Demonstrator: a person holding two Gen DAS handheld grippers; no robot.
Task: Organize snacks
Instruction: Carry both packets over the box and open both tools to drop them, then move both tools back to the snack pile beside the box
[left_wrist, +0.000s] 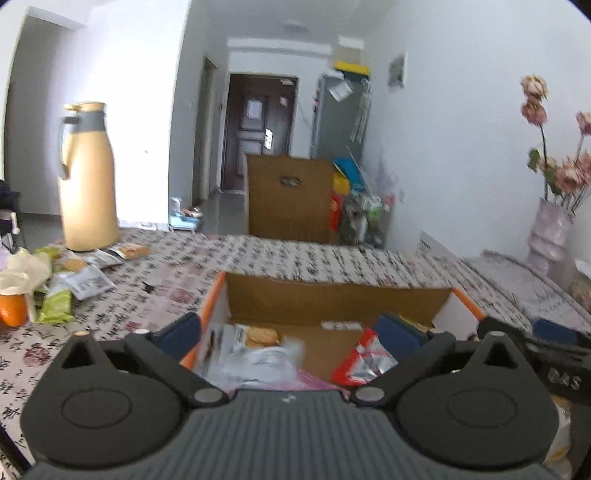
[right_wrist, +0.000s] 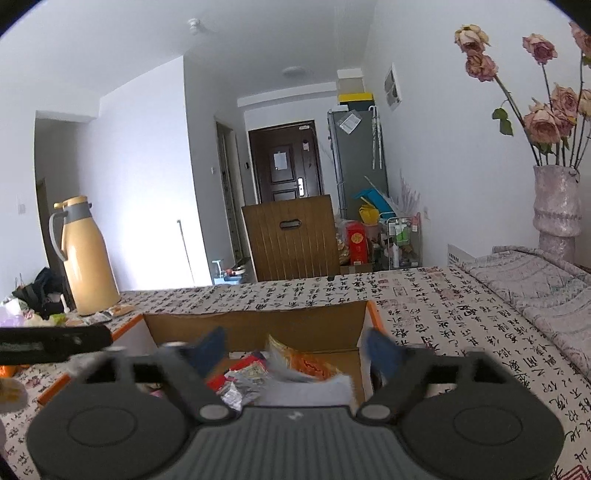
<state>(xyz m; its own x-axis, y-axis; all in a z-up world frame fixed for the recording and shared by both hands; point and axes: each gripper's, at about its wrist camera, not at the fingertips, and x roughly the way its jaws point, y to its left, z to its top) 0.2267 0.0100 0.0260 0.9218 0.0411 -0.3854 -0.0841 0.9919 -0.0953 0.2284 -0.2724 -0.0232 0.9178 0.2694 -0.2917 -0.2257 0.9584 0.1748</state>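
An open cardboard box (left_wrist: 332, 295) with orange edges sits on the table and holds several snack packets, among them a red and silver one (left_wrist: 364, 360) and a biscuit packet (left_wrist: 260, 336). My left gripper (left_wrist: 295, 328) is open and empty, just above the box's near side. The box (right_wrist: 255, 323) also shows in the right wrist view, with an orange packet (right_wrist: 306, 363) and a red one (right_wrist: 240, 369) inside. My right gripper (right_wrist: 295, 347) is open and empty over the box. Loose snack packets (left_wrist: 74, 280) lie at the table's far left.
A tall yellow thermos (left_wrist: 86, 181) stands at the table's left back, near an orange (left_wrist: 13, 310). A vase of dried roses (right_wrist: 556, 206) stands at the right. A wooden chair back (right_wrist: 291, 236) is behind the table. The tablecloth (right_wrist: 424, 295) bears calligraphy print.
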